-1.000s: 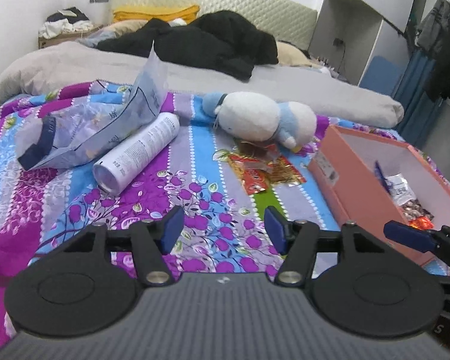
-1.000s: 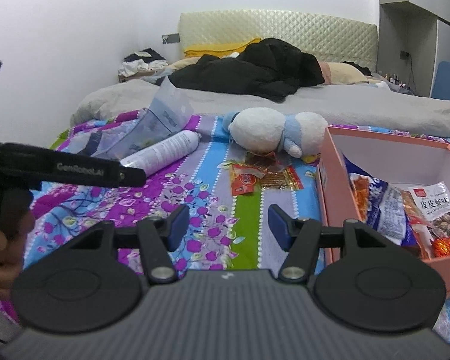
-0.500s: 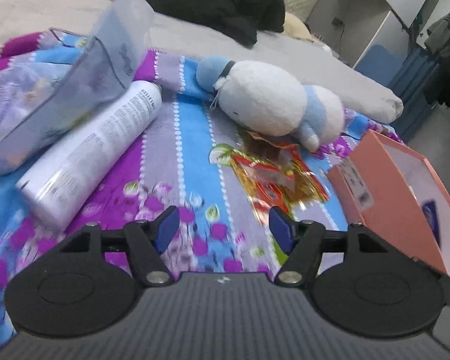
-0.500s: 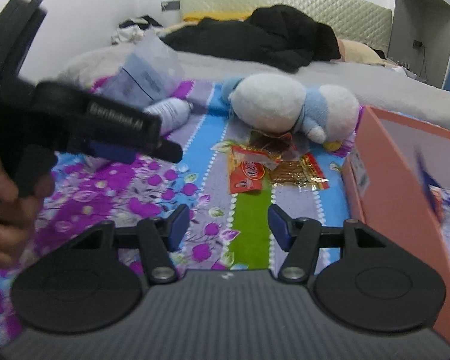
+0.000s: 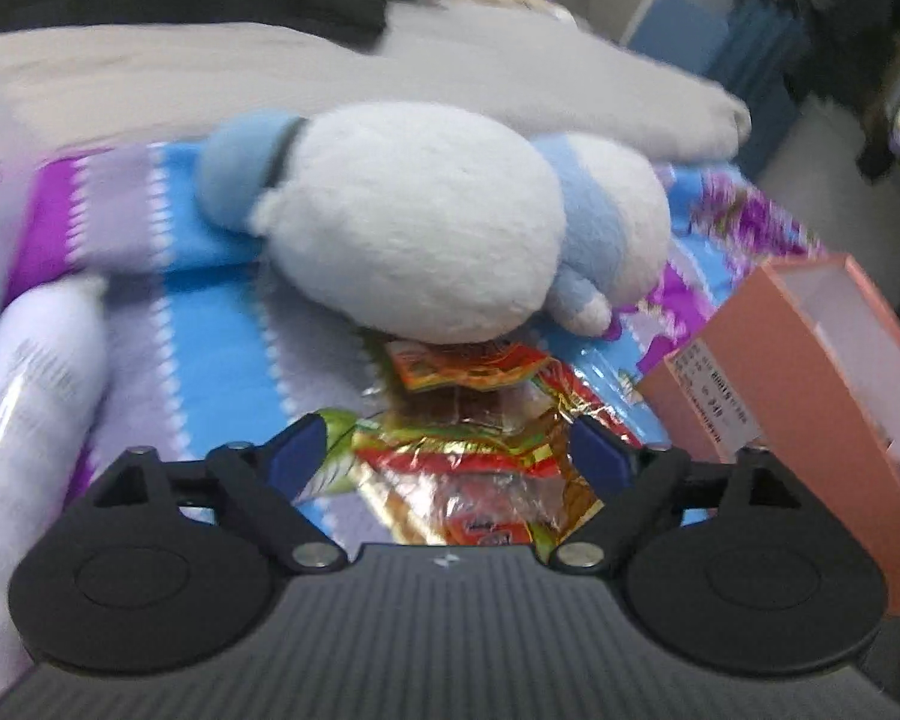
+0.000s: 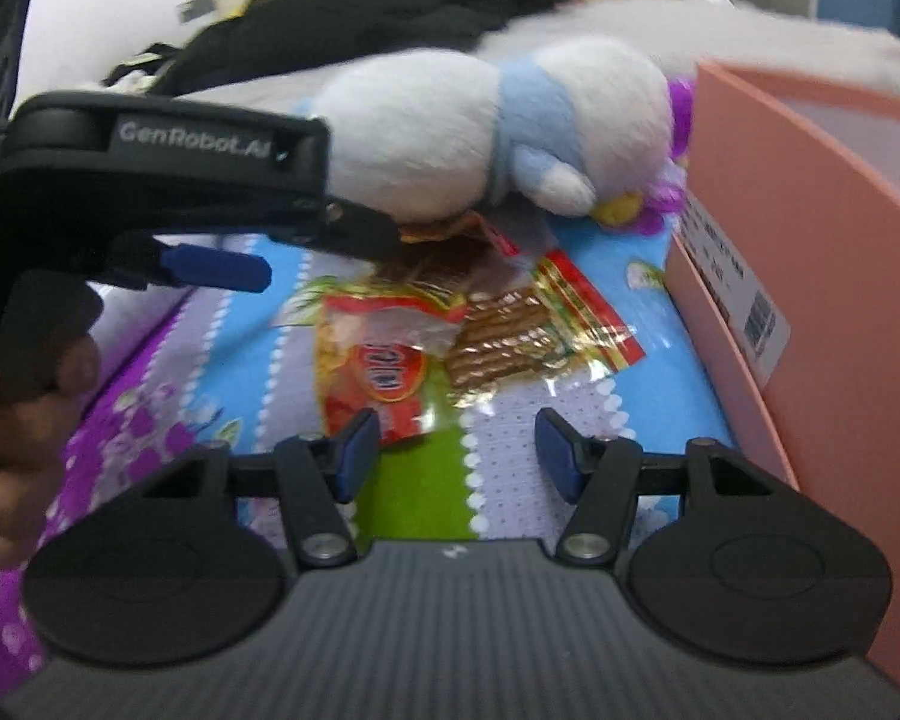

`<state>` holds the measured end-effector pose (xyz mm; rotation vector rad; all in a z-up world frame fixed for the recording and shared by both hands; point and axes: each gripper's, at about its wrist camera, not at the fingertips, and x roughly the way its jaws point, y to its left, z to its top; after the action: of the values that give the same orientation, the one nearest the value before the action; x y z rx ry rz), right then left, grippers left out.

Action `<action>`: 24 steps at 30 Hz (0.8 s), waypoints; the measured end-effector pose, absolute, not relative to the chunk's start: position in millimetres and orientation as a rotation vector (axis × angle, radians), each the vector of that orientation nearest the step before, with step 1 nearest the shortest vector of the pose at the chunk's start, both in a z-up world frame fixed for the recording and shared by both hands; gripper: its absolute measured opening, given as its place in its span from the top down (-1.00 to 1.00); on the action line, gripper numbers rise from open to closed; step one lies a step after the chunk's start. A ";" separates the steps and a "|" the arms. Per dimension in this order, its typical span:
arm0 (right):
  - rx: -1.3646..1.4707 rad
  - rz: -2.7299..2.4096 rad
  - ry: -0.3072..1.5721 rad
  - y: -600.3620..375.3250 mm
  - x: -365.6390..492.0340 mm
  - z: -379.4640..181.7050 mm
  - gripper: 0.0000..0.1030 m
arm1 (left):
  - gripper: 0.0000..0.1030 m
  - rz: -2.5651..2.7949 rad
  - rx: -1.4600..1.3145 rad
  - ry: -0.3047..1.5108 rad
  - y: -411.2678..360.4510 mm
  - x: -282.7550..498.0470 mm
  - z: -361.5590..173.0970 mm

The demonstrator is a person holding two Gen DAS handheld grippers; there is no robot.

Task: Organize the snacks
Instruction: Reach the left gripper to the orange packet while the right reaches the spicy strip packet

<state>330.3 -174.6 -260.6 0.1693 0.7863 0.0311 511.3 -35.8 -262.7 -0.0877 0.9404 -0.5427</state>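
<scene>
left gripper jaws are opening over the snack packets beside the plush toy, gripping nothing; right gripper hangs open, empty

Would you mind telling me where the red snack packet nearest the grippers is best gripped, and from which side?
Probably by the near bottom edge of the red snack packet, from the side facing the right gripper. It lies flat on the bedspread, that edge is clear, while its far end lies among other wrappers by the plush toy.
</scene>
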 end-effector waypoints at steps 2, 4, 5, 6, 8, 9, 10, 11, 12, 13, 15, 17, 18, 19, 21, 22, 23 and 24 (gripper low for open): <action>0.205 0.028 0.783 -176.4 335.1 -262.2 -0.21 | -0.84 -0.552 -0.044 0.958 -47.9 520.5 -269.2; 0.210 0.016 0.786 -175.4 340.4 -262.6 -0.33 | -0.85 -0.546 -0.007 0.988 -58.1 530.7 -275.9; 0.214 0.015 0.791 -175.2 343.4 -263.5 -0.39 | -0.85 -0.547 0.004 0.995 -62.0 533.2 -278.4; 0.217 0.017 0.797 -174.8 345.4 -264.3 -0.41 | -0.85 -0.546 0.013 1.000 -65.3 537.2 -281.0; 0.206 -0.007 0.813 -174.0 345.9 -261.7 -0.41 | -0.86 -0.556 0.026 1.007 -70.0 542.6 -283.5; 0.212 -0.021 0.822 -174.6 344.5 -260.4 -0.41 | -0.87 -0.571 0.034 1.005 -72.6 544.8 -284.4; 0.224 -0.027 0.832 -176.1 343.1 -259.9 -0.41 | -0.87 -0.578 0.041 1.003 -74.4 545.6 -285.4; 0.238 -0.031 0.836 -178.3 341.6 -260.0 -0.41 | -0.87 -0.580 0.054 1.001 -77.4 548.3 -286.8; 0.255 -0.035 0.837 -180.5 340.8 -260.3 -0.41 | -0.87 -0.574 0.066 0.998 -79.3 549.8 -287.5; 0.274 -0.036 0.834 -182.8 340.2 -261.6 -0.48 | -0.87 -0.568 0.081 0.995 -82.1 551.3 -288.9; 0.300 -0.022 0.837 -183.3 344.0 -264.7 -0.72 | -0.87 -0.575 0.111 0.989 -88.2 553.9 -290.8; 0.300 -0.011 0.832 -180.8 350.0 -266.5 -0.74 | -0.85 -0.579 0.139 0.981 -91.0 555.2 -292.7; 0.292 -0.009 0.826 -180.0 351.8 -267.7 -0.74 | -0.84 -0.583 0.143 0.984 -91.1 555.7 -293.5; 0.282 -0.007 0.823 -178.3 353.3 -267.6 -0.74 | -0.80 -0.591 0.155 0.980 -91.4 554.7 -293.9; 0.261 0.000 0.823 -176.0 356.6 -266.7 -0.72 | -0.70 -0.599 0.160 0.975 -89.5 556.2 -293.0; 0.259 0.002 0.822 -176.9 358.1 -267.0 -0.62 | -0.64 -0.595 0.146 0.977 -88.5 557.4 -293.8; 0.254 -0.002 0.820 -176.8 358.0 -266.5 -0.55 | -0.61 -0.592 0.134 0.980 -85.8 558.1 -293.1; 0.238 -0.012 0.817 -176.4 358.8 -265.8 -0.37 | -0.55 -0.591 0.133 0.979 -84.1 557.9 -292.1</action>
<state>358.8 -176.4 -265.8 0.2384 0.8170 -0.0119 557.9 -84.1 -292.1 0.1326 0.9788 -0.5906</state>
